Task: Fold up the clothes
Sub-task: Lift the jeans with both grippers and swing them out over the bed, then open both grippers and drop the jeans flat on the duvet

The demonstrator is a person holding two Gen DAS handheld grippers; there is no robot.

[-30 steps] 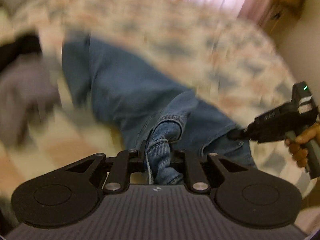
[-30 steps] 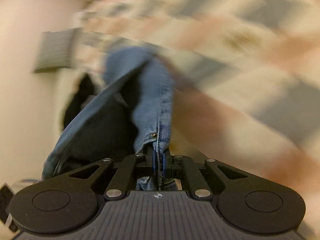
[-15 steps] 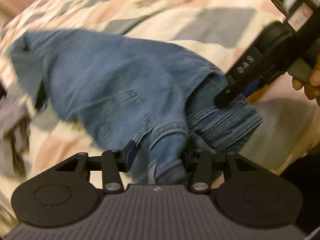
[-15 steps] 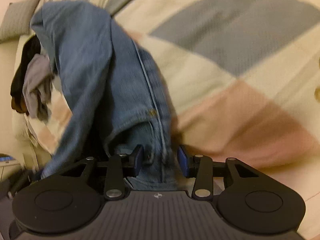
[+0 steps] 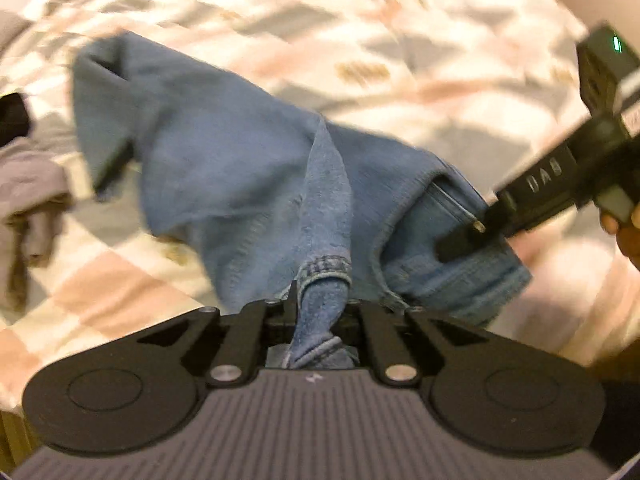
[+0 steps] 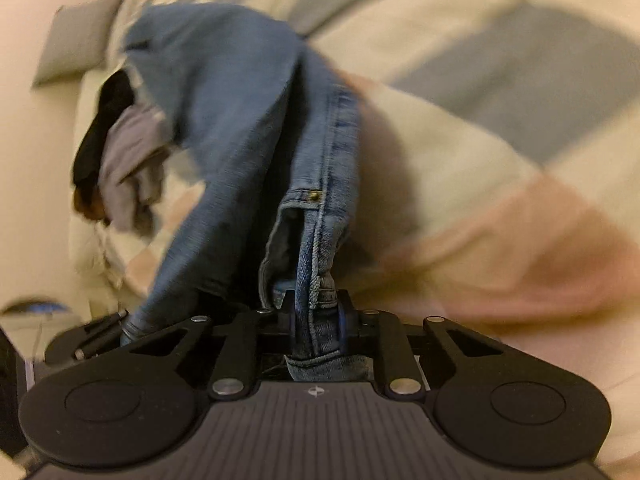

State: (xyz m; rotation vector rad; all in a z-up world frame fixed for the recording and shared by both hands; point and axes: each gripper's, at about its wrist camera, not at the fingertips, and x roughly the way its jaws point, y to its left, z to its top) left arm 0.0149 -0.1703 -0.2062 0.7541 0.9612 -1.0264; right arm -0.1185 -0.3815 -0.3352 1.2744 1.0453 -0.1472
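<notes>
A pair of blue jeans (image 5: 240, 168) is being held at its waist end by both grippers while the rest of it is lying spread across the patchwork bed cover (image 5: 400, 40). The left gripper (image 5: 320, 308) is being kept shut on a bunched fold of denim near the waistband; half a second ago its fingers were standing apart around that same fold, so the jaws have just been closing and the cloth is now being pinched between them. The right gripper (image 6: 318, 316) is likewise being pressed onto the thick seamed edge by the pocket rivet, its blue pads being seen against both sides of the denim; its jaws too have just been closing after a brief release. In the left wrist view the right gripper is being seen at the far right, its tip lying on the waistband just beside the left one's hold. Compared with a second ago, the jeans are being laid lower and flatter on the bed, the legs reaching away toward the heap of grey and black clothes (image 5: 28, 184) near the bed's edge. The regrasp is being judged as a change of hold before a fold, most likely one leg being brought over the other. No fold is being shown as finished yet, and the cloth is lying creased.
</notes>
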